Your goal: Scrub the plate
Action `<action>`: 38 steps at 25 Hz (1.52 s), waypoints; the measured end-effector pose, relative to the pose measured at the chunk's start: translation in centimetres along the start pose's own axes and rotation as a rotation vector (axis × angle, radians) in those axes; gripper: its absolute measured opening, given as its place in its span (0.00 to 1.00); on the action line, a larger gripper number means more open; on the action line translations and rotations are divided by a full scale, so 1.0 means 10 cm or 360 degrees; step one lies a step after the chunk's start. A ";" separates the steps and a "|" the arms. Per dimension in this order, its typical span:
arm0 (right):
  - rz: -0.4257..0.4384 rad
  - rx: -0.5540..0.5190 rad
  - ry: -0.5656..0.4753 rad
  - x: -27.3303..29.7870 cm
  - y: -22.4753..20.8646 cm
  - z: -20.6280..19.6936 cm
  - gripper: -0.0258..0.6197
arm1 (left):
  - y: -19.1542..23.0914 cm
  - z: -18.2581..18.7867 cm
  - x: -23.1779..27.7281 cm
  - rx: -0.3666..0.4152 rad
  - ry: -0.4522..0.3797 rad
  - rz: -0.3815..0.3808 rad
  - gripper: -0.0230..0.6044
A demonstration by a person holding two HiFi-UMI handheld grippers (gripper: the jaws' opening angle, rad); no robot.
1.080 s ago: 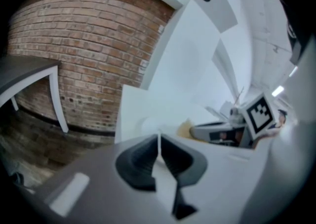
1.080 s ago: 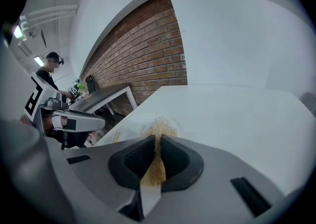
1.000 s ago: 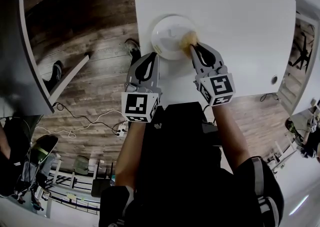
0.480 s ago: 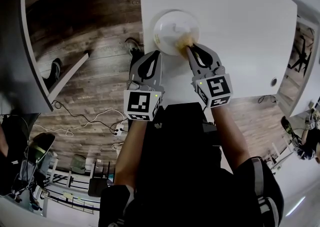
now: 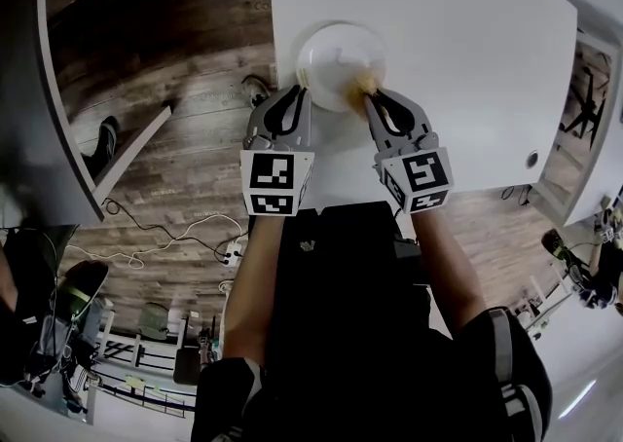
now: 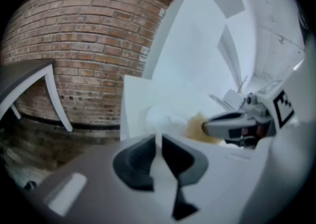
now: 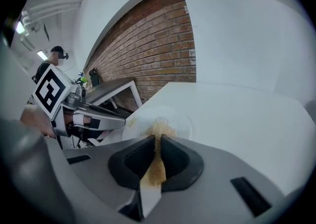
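Left gripper (image 5: 295, 92) moved up onto plate (image 5: 331, 49) rim, clamped there, right gripper (image 5: 368, 92) pinching tan sponge (image 5: 362, 81) against plate

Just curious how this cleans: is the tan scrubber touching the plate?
Touching. The right gripper view shows the tan scrubber, clamped by the right gripper, pressed onto the plate with no gap.

Left tool (image 5: 297, 92) and right tool (image 5: 368, 92) are a matching pair: light grey moulded shells, each narrowing to two jaws faced with black pads (image 6: 134, 163). Each carries a white cube at the rear, left cube (image 5: 275, 182) and right cube (image 5: 419, 175), printed with black square markers. The person wears a black top (image 5: 341, 275).
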State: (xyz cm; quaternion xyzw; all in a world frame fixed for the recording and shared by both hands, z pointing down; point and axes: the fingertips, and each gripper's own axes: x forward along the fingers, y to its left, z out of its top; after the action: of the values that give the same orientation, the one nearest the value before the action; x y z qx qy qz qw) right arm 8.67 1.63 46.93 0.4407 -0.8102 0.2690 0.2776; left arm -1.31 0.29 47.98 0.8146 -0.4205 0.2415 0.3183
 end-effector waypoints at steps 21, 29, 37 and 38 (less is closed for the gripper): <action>-0.0077 0.0007 0.0007 -0.09 -0.18 -0.07 0.09 | 0.08 0.01 0.13 -0.0001 0.0134 -0.0060 0.11; -0.0089 0.0007 -0.0002 -0.14 -0.16 -0.08 0.09 | 0.03 -0.01 0.15 -0.0039 0.0183 -0.0099 0.11; -0.0045 -0.0029 0.0014 -0.05 0.00 -0.08 0.09 | 0.02 -0.05 0.14 -0.0031 0.0209 -0.0131 0.11; -0.0034 -0.0037 0.0020 -0.03 0.04 -0.07 0.09 | 0.02 -0.05 0.14 -0.0032 0.0207 -0.0132 0.11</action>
State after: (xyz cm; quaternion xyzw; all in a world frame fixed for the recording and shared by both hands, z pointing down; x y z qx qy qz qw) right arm 8.57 2.48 47.19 0.4444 -0.8067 0.2594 0.2906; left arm -0.79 -0.16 49.29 0.8108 -0.3671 0.2762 0.3628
